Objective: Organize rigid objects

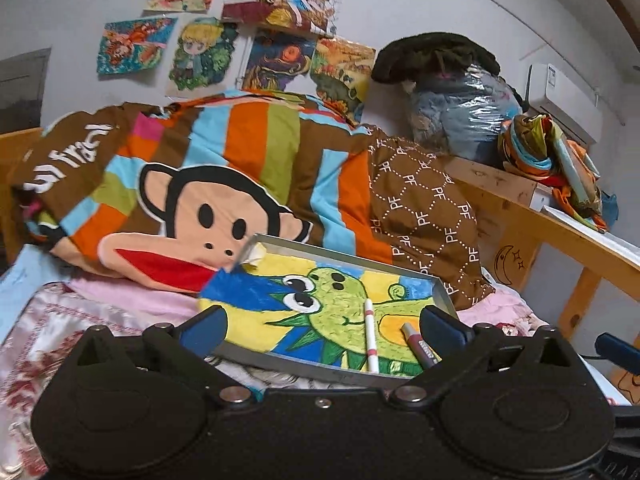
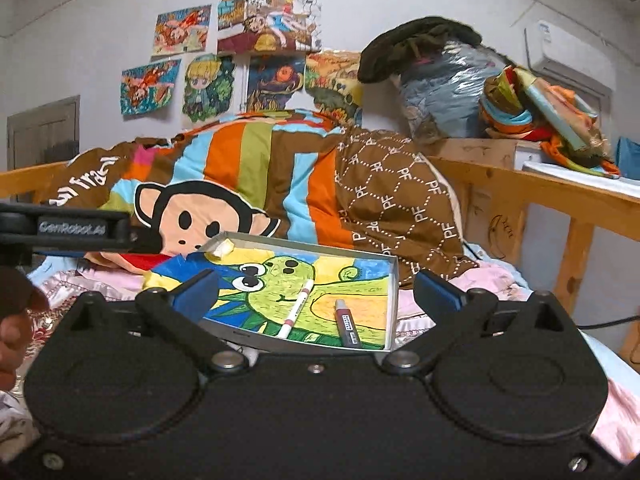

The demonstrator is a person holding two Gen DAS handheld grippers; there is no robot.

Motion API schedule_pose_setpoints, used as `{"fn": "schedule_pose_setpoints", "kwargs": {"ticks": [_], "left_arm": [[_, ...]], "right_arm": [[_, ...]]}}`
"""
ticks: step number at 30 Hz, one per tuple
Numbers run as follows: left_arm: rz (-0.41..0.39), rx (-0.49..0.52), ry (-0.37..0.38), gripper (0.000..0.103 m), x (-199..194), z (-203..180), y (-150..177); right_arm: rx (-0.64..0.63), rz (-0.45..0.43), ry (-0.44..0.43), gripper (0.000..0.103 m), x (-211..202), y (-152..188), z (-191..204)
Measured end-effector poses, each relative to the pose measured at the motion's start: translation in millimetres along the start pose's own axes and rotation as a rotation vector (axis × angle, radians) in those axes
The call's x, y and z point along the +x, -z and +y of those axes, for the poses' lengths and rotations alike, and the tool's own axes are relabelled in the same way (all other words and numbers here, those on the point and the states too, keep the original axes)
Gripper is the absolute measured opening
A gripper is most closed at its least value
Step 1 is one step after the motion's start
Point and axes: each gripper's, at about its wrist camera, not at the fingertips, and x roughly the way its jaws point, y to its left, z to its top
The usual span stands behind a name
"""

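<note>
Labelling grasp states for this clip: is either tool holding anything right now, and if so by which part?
Nothing is held. The left tool and right tool are both open and empty; the white pen and maroon marker lie untouched in the shallow metal tray.

The tray's (image 1: 352, 258) near rim lies hidden behind the left gripper's body. On the grey marker (image 2: 347, 322), the label print is too small to read. A hand (image 2: 12, 336) is cut off by the right-wrist picture's left edge.

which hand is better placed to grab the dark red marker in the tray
Right, probably. In the right wrist view the dark red marker lies between its open fingers, slightly right of centre. In the left view it sits hard against the right finger, beside the white pen.
</note>
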Motion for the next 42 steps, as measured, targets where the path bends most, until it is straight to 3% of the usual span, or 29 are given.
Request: {"fn": "schedule_pose_setpoints", "kwargs": {"ticks": [13,23,26,42], "left_arm": [[-0.037,0.049,-0.039,0.102,-76.2,22.9,35.6],[-0.018,0.068,-0.084,0.102,-107.4,38.3,80.2],[0.017,0.061,-0.089,0.102,-105.4,42.5,88.1],[0.030,0.080,-0.077,0.102,-100.2,40.2,91.1]], "right_arm": [[0.093,0.036,0.004,0.103,-79.3,23.9,6.7],[0.065,0.110,0.016,0.103,-118.6,46.2,19.2],[0.045,0.114,0.013,0.103,-119.1,45.9,23.9],[0.004,0.172,0.012,0.103,-104.6,39.4,28.7]]}}
